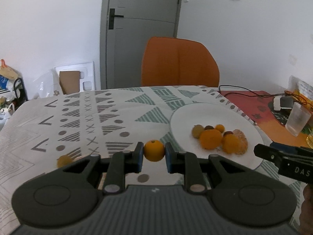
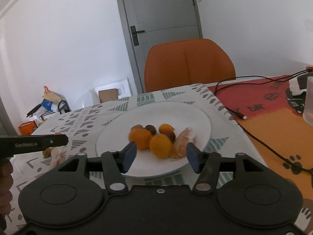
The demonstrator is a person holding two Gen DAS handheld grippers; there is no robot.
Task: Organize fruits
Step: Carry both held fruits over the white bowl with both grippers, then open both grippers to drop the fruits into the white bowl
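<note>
A small orange (image 1: 154, 150) sits pinched between the blue pads of the left gripper (image 1: 153, 154), above the patterned tablecloth (image 1: 82, 117). At its two o'clock, the white plate (image 2: 117, 137) holds piled fruit. The right gripper (image 2: 161, 154) gapes half wide, empty, before that pile.

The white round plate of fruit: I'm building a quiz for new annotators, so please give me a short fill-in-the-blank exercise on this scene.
1. The left tongs are shut on a small round ____ fruit.
2. The right tongs stand ____, with nothing between their pads.
3. The peeled citrus piece lies on the white round ____.
4. Behind the patterned tablecloth stands an orange ____.

Missing words: orange; open; plate; chair
</note>
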